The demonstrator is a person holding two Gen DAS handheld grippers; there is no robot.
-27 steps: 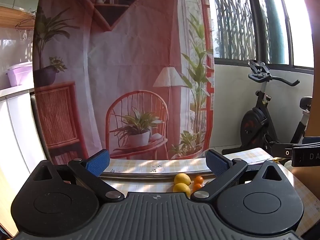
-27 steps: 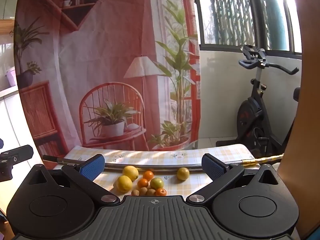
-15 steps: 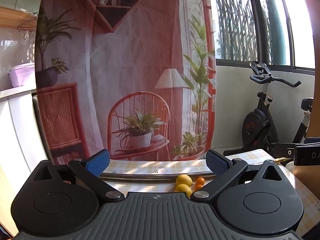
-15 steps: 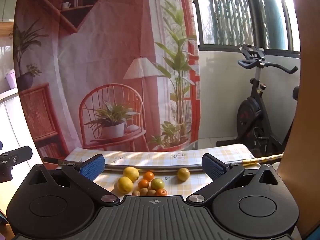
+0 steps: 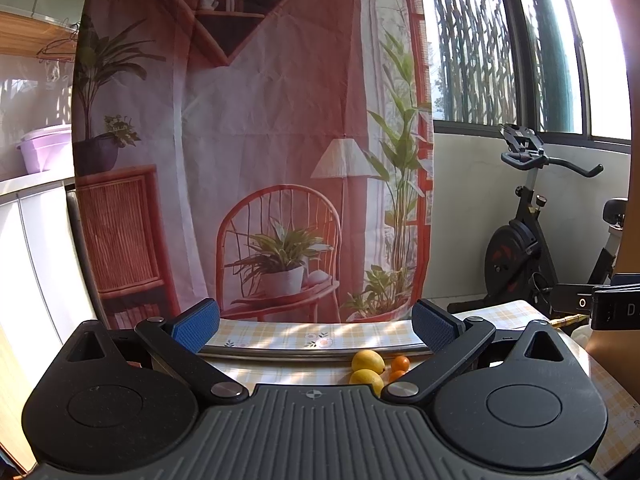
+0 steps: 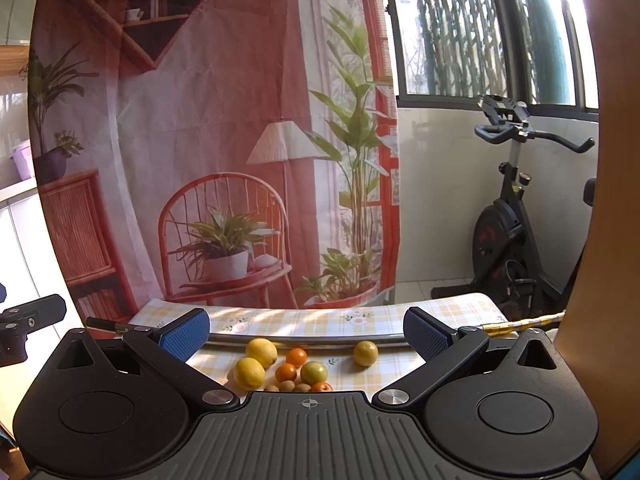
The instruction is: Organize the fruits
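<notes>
Nothing shifted; fruits [image 6: 288, 364] on table beyond right gripper [image 6: 306, 330] jaws, spread wide.

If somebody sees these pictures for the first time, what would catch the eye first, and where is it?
First comes the big reddish printed backdrop hanging behind the table, showing a chair, plants and a lamp. Next is the small cluster of fruits on the checked tablecloth, in front of the open right gripper, with one yellow fruit lying apart to the right. A black exercise bike stands by the window on the right.
</notes>
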